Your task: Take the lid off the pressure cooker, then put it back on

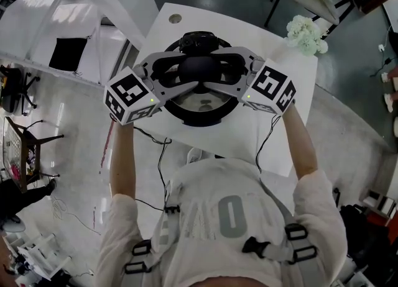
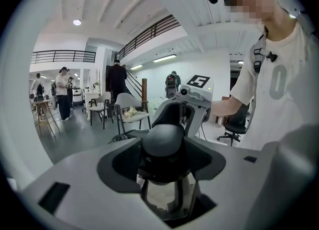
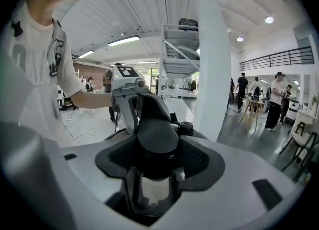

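On the white table (image 1: 180,22) before me stood the pressure cooker (image 1: 200,117); my left gripper (image 1: 177,71) and right gripper (image 1: 227,71) clasped its lid handle (image 1: 200,65) from opposite sides.

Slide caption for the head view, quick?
On the white table, the left hand-held gripper and right hand-held gripper clamp the lid knob of the pressure cooker.
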The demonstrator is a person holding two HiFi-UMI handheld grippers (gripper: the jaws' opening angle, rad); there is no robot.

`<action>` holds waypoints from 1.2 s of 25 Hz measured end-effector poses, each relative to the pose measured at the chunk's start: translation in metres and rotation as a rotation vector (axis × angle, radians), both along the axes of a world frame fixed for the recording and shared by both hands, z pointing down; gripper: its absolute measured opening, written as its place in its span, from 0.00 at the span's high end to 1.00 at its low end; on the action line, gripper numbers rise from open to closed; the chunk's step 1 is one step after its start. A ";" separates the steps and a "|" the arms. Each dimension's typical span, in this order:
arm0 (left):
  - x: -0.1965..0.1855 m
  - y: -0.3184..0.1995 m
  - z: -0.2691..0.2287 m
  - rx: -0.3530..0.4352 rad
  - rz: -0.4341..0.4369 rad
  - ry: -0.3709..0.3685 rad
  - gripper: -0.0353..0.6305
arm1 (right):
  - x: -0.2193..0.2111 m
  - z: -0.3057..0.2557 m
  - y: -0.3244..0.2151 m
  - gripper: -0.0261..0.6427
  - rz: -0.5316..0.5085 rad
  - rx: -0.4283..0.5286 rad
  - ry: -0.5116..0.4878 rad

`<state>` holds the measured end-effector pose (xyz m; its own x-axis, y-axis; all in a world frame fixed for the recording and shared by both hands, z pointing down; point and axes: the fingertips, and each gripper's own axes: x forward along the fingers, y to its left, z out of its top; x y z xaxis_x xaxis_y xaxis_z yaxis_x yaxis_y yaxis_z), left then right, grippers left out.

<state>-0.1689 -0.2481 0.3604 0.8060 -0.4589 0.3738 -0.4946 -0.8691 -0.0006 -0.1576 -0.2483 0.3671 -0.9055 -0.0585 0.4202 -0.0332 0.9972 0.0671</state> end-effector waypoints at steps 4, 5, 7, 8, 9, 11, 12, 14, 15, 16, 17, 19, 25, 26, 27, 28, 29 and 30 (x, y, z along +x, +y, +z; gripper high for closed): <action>0.001 -0.001 0.000 -0.012 0.063 -0.009 0.54 | 0.000 0.000 0.000 0.56 0.043 0.003 0.009; 0.001 -0.001 0.001 -0.015 0.086 -0.015 0.54 | 0.000 0.000 0.000 0.56 0.060 0.005 0.010; 0.000 -0.001 0.001 -0.019 0.130 -0.031 0.54 | -0.001 0.000 0.000 0.56 0.104 0.007 0.023; 0.000 0.000 0.001 -0.020 0.146 -0.042 0.54 | -0.002 0.000 0.000 0.56 0.129 0.009 0.035; 0.000 0.000 0.001 -0.021 0.159 -0.053 0.54 | -0.001 0.000 0.001 0.56 0.155 0.011 0.049; 0.001 0.000 0.002 -0.020 0.176 -0.080 0.54 | 0.001 0.002 0.001 0.57 0.207 0.016 0.072; 0.001 0.000 0.002 -0.017 0.181 -0.094 0.54 | 0.002 0.003 0.001 0.57 0.230 0.018 0.081; 0.001 -0.001 0.002 -0.004 0.185 -0.123 0.54 | 0.002 0.003 0.001 0.57 0.265 0.028 0.088; 0.000 -0.001 0.001 0.003 0.182 -0.134 0.54 | 0.002 0.002 0.001 0.58 0.278 0.033 0.088; 0.000 -0.001 0.000 0.009 0.173 -0.139 0.54 | 0.003 0.002 0.002 0.58 0.290 0.036 0.087; -0.001 -0.001 0.000 0.009 0.156 -0.133 0.54 | 0.004 0.002 0.002 0.58 0.299 0.037 0.086; -0.002 -0.001 0.000 -0.002 0.103 -0.086 0.54 | 0.005 0.002 0.001 0.58 0.312 0.036 0.090; -0.008 -0.005 0.001 0.014 0.058 -0.028 0.53 | 0.006 0.002 0.000 0.58 0.474 0.014 0.093; -0.009 -0.006 0.000 0.014 0.066 -0.046 0.53 | 0.007 0.002 0.001 0.58 0.533 0.014 0.091; -0.010 -0.006 0.000 0.013 0.070 -0.057 0.53 | 0.007 0.002 0.002 0.58 0.588 0.015 0.090; -0.011 -0.006 -0.001 0.011 0.071 -0.059 0.53 | 0.007 0.001 0.003 0.58 0.631 0.017 0.091; -0.012 -0.005 -0.001 0.006 0.071 -0.052 0.53 | 0.007 0.001 0.004 0.58 0.660 0.017 0.092; -0.013 -0.005 -0.001 -0.001 0.071 -0.037 0.53 | 0.006 0.001 0.004 0.58 0.676 0.016 0.092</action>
<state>-0.1819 -0.2531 0.3596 0.8223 -0.4005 0.4043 -0.4311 -0.9021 -0.0167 -0.1514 -0.2441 0.3682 -0.6280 -0.6057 0.4885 -0.6423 0.7579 0.1141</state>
